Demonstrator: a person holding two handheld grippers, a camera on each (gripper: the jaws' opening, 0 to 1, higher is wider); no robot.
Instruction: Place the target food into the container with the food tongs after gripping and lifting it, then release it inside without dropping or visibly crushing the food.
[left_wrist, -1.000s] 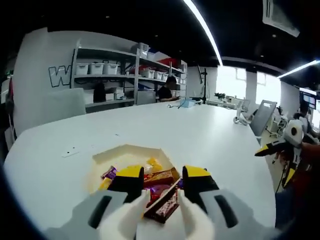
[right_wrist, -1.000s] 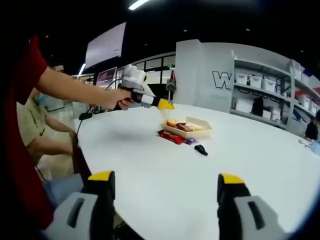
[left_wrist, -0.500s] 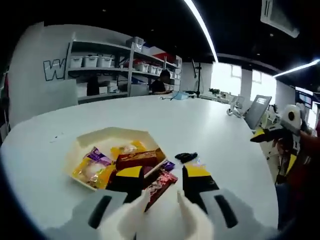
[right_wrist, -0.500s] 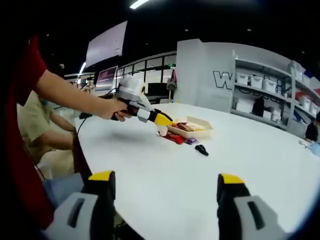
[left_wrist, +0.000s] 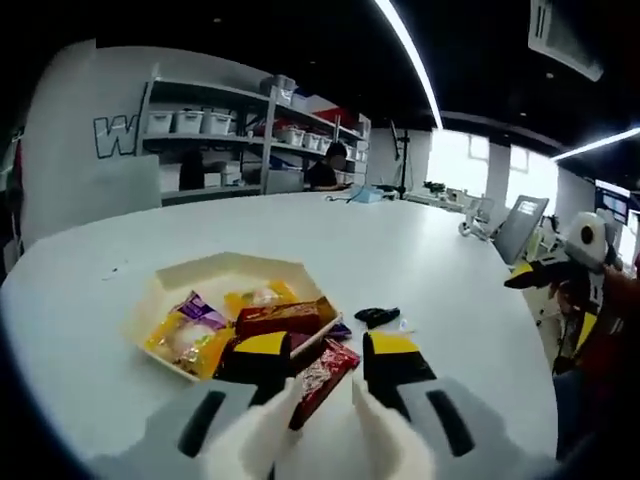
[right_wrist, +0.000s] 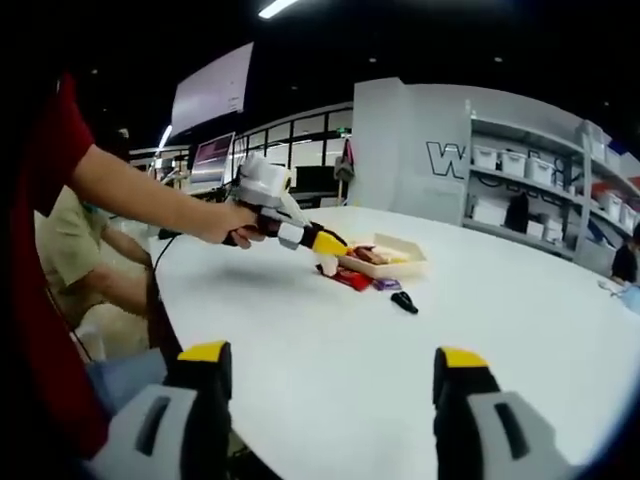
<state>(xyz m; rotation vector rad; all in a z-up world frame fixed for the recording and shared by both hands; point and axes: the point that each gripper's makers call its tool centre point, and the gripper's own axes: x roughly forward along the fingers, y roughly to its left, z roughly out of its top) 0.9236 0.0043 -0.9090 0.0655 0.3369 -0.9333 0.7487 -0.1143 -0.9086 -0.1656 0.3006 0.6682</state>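
Observation:
My left gripper (left_wrist: 328, 358) is shut on a pair of white food tongs (left_wrist: 275, 432). Their two tips stand apart on either side of a red wrapped snack (left_wrist: 322, 375), which lies on the white table just outside the beige container (left_wrist: 232, 271). Several wrapped snacks fill the container, among them a yellow one (left_wrist: 185, 340) and a dark red bar (left_wrist: 278, 317). From the right gripper view, the left gripper (right_wrist: 322, 243) points down at the red snack (right_wrist: 352, 279) beside the container (right_wrist: 400, 262). My right gripper (right_wrist: 330, 400) is open and holds nothing, far from the food.
A small black object (left_wrist: 375, 316) and a purple packet (left_wrist: 338, 331) lie on the table (left_wrist: 420, 250) by the container. The right gripper (left_wrist: 560, 275) shows at the table's right edge. Shelves with bins (left_wrist: 200, 125) line the far wall. A seated person (right_wrist: 75, 260) is beyond the table.
The left gripper has come down and back from above the container to the red snack beside it. The right gripper has stayed still and open.

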